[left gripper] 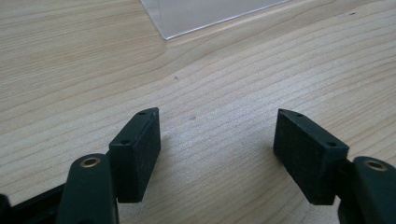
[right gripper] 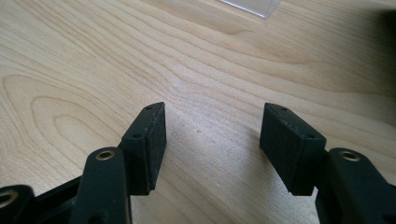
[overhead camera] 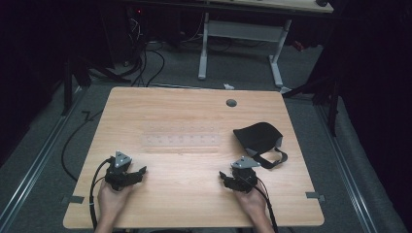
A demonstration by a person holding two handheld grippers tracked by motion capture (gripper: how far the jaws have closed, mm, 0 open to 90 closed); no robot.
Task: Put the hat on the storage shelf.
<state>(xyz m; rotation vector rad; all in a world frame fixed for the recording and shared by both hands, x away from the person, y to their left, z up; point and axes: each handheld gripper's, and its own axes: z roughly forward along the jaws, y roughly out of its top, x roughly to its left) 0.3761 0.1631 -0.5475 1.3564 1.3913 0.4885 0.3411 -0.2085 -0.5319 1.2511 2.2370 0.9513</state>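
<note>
While both hands rest at the near edge of the counter point(overhead camera: 194, 104), each holds its tool low over bare wood. Left tool point(overhead camera: 137, 173): jaws spread wide, nothing between them; in the left gripper view point(left gripper: 217, 140) only wood grain shows in the gap. Right tool point(overhead camera: 224, 177): jaws likewise spread, nothing pinched; the right gripper view point(right gripper: 212, 135) shows plain wood between the pads. Grey three-cornered plates sit on top of both tools, and black cables trail back from them toward the person's forearms.

Clear plastic sheet point(overhead camera: 180, 141) lies flat near the middle of the counter, ahead of both tools and between them, well apart from each. One corner of it shows at the top of the left gripper view point(left gripper: 205, 14), and a small corner at the top edge of the right gripper view point(right gripper: 252, 5).

Black pouch point(overhead camera: 257, 137) lies on the right half of the counter, its strap point(overhead camera: 274, 160) looping toward the near side. Pouch sits ahead of and to the right of the right tool, near it but not touching; the strap loop comes just beside that tool's grey plate.

Round grey grommet point(overhead camera: 231, 103) sits in the counter near the far edge. Grey carpet floor point(overhead camera: 43, 194) surrounds the counter; a second desk frame point(overhead camera: 243, 34) stands beyond.
</note>
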